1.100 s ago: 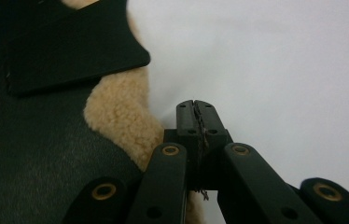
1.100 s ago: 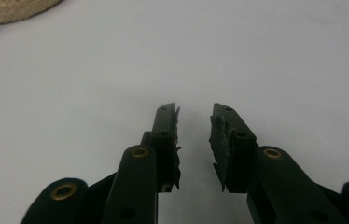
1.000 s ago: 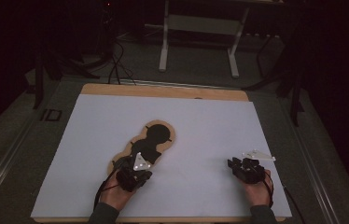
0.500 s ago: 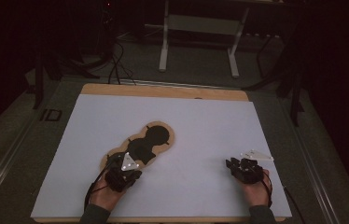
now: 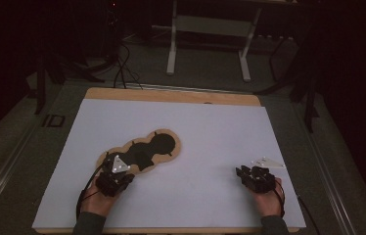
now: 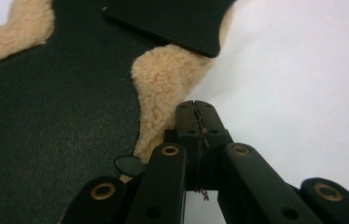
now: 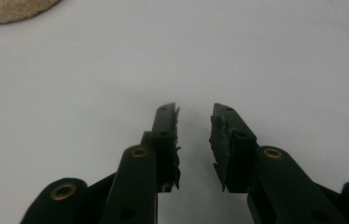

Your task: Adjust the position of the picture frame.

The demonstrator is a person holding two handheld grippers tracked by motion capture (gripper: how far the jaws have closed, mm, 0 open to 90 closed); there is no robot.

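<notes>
Left claw slid left along fleece mat, jaws together, seemingly empty, right claw apart

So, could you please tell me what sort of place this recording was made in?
Probably a dim lab or workshop set up for recording: a white-topped work table, cables trailing over the floor, and a metal stand behind it.

A fleecy tan sheepskin piece with matt black leathery patches lies on the smooth white sheet.
</notes>
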